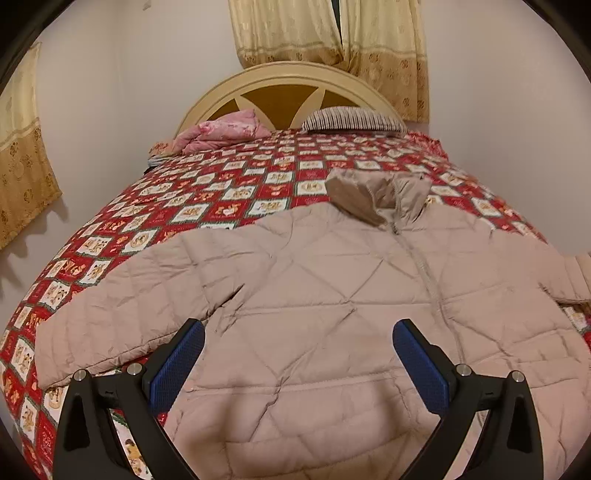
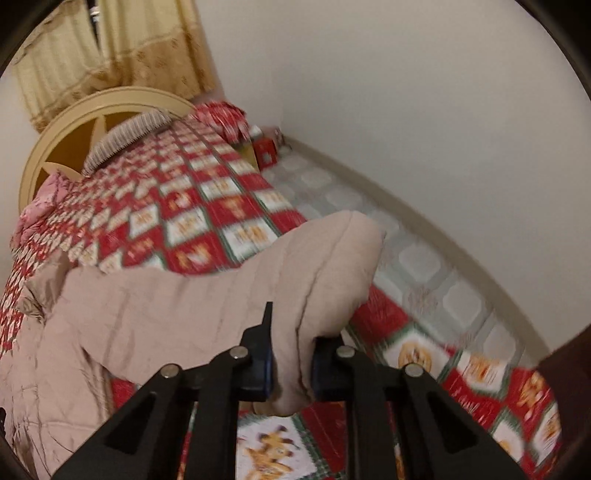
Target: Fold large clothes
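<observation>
Here's the beige quilted jacket [image 1: 314, 295], spread front-up across the near half of the bed [image 1: 221, 184], zipper closed, collar [image 1: 380, 195] pointing toward the headboard [image 1: 280, 79]. Under it lies a red-and-white checked bedspread [image 1: 177, 206] printed with little orange figures.

The left gripper [image 1: 299, 354] hovers above the jacket's lower body, blue-padded fingers [image 1: 177, 365] spread wide apart, nothing between them. One sleeve [image 1: 122, 321] stretches out to the left of that gripper, lying flat on the bedspread.

Over to the right wrist view, and it's blurry, but the picture is clear enough: the right gripper [image 2: 290, 365] is clamped tight on the jacket's other sleeve [image 2: 325, 266]. The fabric is pinched between the two blue pads, and the sleeve bulges up beyond the fingers, its cuff end hanging at the edge of the bed, above the pale patterned floor [image 2: 424, 258]. The rest of the jacket trails off to the left in this view, draped over the bedspread.

At the head of the bed, a pink floral bundle [image 1: 221, 134] sits on the left and a striped pillow [image 1: 354, 119] on the right, both against the arched cream headboard. Gold-patterned curtains [image 1: 328, 33] hang behind it, and another curtain [image 1: 22, 155] hangs on the left wall. In the right wrist view a small red box [image 2: 266, 152] sits on the floor beside the bed, near the wall.
</observation>
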Demonstrator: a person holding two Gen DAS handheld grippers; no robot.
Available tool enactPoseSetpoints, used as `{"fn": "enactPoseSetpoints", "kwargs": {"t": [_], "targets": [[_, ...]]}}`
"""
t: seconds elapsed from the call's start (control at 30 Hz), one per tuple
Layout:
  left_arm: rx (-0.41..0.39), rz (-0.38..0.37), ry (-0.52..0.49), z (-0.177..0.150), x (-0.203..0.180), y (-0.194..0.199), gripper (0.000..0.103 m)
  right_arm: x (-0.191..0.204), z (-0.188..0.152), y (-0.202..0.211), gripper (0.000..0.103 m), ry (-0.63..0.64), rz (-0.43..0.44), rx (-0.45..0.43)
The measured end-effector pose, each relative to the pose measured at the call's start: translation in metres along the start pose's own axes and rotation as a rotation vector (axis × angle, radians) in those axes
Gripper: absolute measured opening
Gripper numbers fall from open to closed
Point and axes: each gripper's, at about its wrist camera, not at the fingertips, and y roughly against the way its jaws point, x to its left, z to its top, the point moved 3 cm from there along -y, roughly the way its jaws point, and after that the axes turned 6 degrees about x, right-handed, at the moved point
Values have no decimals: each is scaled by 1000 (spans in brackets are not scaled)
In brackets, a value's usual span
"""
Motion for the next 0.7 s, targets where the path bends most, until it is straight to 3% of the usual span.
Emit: {"fn": "enactPoseSetpoints", "kwargs": {"t": [0.3,0.7], "targets": [[-31,-21,19,-3,17,21,102,104,32,62,17,224,28,-161],[-48,-43,61,-11,47,34,102,268,13,103,17,543,125,-279]]}}
